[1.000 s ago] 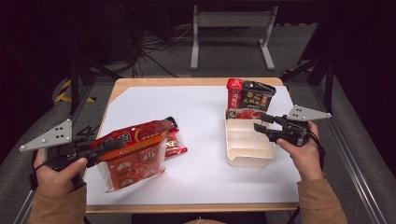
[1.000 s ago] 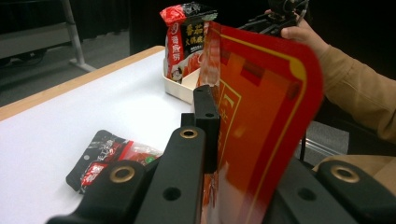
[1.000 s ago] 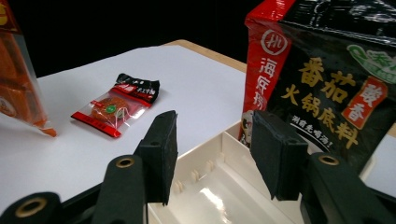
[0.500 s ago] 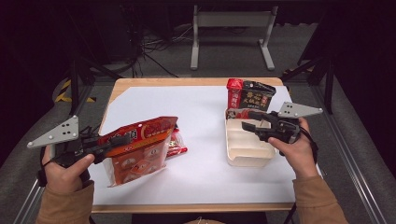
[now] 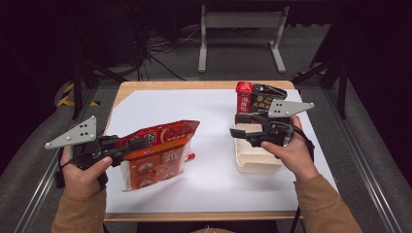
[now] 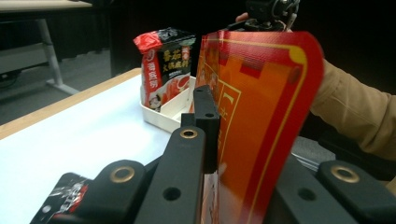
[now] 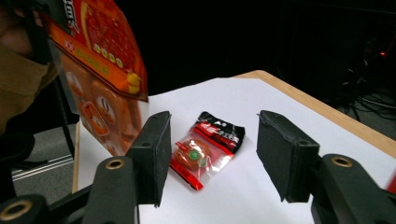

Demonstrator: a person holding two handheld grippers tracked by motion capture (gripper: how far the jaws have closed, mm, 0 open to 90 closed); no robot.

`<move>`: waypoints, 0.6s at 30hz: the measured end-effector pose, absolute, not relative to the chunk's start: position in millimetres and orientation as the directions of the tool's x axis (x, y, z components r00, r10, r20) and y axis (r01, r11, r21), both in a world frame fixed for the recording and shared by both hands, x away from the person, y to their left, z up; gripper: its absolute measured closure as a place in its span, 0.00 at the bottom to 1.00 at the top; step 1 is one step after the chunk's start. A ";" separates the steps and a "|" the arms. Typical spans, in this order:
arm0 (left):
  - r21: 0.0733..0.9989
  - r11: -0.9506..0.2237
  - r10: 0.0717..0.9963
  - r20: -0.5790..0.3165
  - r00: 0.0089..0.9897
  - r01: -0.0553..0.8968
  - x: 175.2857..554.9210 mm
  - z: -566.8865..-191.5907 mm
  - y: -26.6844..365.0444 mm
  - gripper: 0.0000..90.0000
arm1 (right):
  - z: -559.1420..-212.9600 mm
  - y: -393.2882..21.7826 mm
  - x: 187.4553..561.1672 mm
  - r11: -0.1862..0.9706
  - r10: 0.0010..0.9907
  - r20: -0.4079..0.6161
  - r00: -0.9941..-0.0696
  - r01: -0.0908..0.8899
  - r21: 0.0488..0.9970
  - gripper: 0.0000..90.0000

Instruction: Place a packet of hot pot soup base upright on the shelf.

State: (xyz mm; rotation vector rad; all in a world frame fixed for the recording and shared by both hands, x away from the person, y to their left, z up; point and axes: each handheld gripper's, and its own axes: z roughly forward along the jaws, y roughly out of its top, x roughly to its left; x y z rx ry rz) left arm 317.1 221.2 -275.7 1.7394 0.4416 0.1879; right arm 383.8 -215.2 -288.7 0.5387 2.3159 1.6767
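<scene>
My left gripper [image 5: 138, 144] is shut on the top edge of a large red-orange snack bag [image 5: 160, 150], which hangs tilted just above the white sheet. In the left gripper view the jaws pinch the bag [image 6: 261, 116] edge-on. My right gripper [image 5: 235, 124] hovers over the left end of a white tray [image 5: 252, 162], pointing left toward the bag. Its jaws have just been opening and hold nothing. Beyond them, in the right gripper view [image 7: 212, 149], a small red and black sachet [image 7: 205, 140] lies flat on the sheet beside the bag [image 7: 98, 51].
A red and black packet [image 5: 252, 99] stands upright at the far end of the tray, also visible in the left gripper view [image 6: 166, 65]. White paper [image 5: 209, 116] covers the wooden table [image 5: 194, 85]. Metal rails run along both sides.
The right gripper has moved left and slightly up over the tray, its jaws spreading wider. The left gripper has shifted a little to the right, carrying the bag with it.
</scene>
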 end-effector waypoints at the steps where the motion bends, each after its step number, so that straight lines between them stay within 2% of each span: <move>1: 0.970 -0.155 0.388 -0.114 0.914 0.187 317.7 -275.8 219.4 1.00 | -288.1 -212.0 384.1 0.276 0.413 0.029 -0.910 0.155 0.949 0.50; 12: 0.968 -0.171 0.348 -0.114 0.930 0.182 321.0 -276.5 197.6 1.00 | -282.9 -185.0 383.9 0.289 0.331 0.018 -0.943 0.120 0.950 0.50; 18: 0.970 -0.175 0.327 -0.105 0.939 0.169 322.6 -276.3 186.9 1.00 | -282.3 -172.0 383.1 0.305 0.286 0.012 -0.958 0.103 0.947 0.47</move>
